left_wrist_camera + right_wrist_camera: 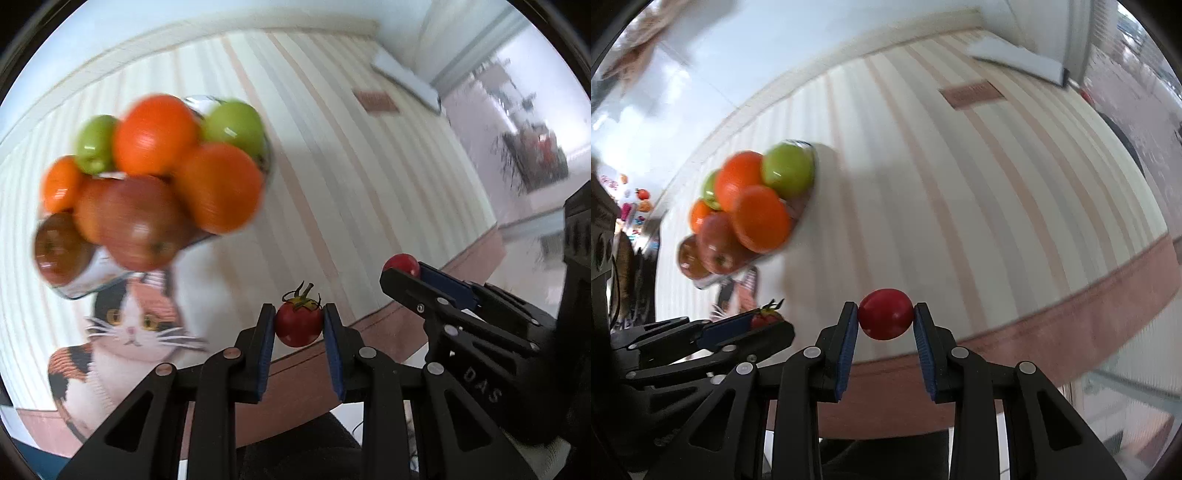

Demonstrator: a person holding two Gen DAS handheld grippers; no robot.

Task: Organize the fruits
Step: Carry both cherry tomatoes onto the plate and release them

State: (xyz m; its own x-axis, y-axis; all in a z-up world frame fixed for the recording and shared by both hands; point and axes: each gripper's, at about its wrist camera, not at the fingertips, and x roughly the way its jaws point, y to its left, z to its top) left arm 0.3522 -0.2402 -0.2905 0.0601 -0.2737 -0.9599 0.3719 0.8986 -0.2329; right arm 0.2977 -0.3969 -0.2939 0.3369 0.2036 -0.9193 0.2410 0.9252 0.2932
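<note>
Right now we hold one small red fruit in each gripper. Our left gripper [298, 321] is closed on a cherry tomato [298, 325] with its green stem standing up; both blue pads [266, 343] press its sides, and the tomato sits at the very tips of the fingers. Our right gripper [885, 317] is clamped the same way on a smooth red tomato [885, 314] with no stem showing, again pinched right at the fingertips.

We take the glass bowl [96, 273] as our landmark. It stands on the striped tablecloth [960, 192] and is heaped with oranges [155, 134], green apples [234, 123] and red apples [136, 221], all blurred in both views. Just in front of the bowl, on the side nearest us, a printed cat face [133, 325] lies on the cloth, its upper part hidden behind the bowl. Both held tomatoes are nearer to us than the bowl and off to its right, clear of the bowl and not touching any fruit in it. The stemmed tomato is the closer of the two to the bowl; the smooth one is farther right.

From the left wrist view we see the right gripper beside ours, its tomato peeking past the finger ends. Beyond the bowl, toward the far right corner of the cloth, lies a white flat object [1023, 61]; we cannot tell what it is.
</note>
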